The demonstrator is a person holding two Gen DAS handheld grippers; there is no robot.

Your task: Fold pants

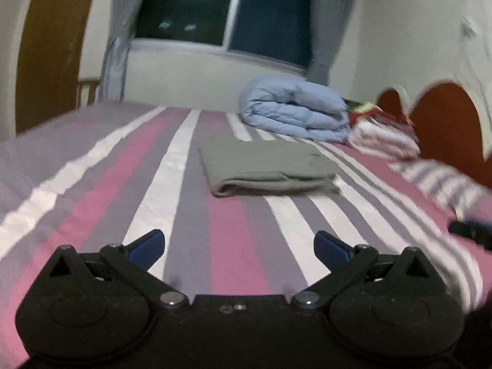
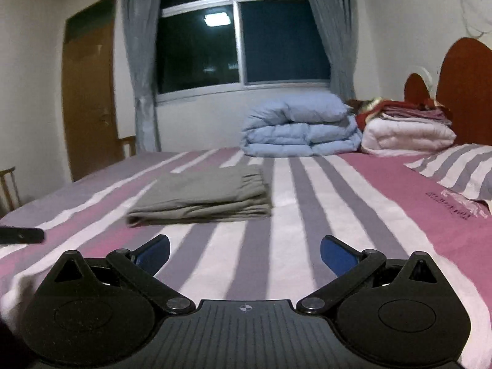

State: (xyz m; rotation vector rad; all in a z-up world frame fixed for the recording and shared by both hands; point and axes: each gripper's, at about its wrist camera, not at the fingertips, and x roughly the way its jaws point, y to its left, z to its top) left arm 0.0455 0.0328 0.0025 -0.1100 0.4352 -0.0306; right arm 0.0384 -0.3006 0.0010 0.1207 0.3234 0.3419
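Observation:
The grey pants (image 1: 267, 166) lie folded into a flat rectangle on the striped bed; they also show in the right wrist view (image 2: 206, 196). My left gripper (image 1: 239, 246) is open and empty, held back from the pants above the bedspread. My right gripper (image 2: 245, 253) is open and empty too, a short way in front of the pants and slightly to their right. The right gripper's tip (image 1: 470, 230) shows at the right edge of the left wrist view, and the left gripper's tip (image 2: 21, 235) at the left edge of the right wrist view.
A folded light-blue duvet (image 2: 299, 129) and a stack of white and red bedding (image 2: 406, 129) lie behind the pants near the headboard (image 2: 464, 89). A striped pillow (image 2: 461, 169) lies at the right. A window, curtains and a wooden door stand beyond the bed (image 2: 353, 215).

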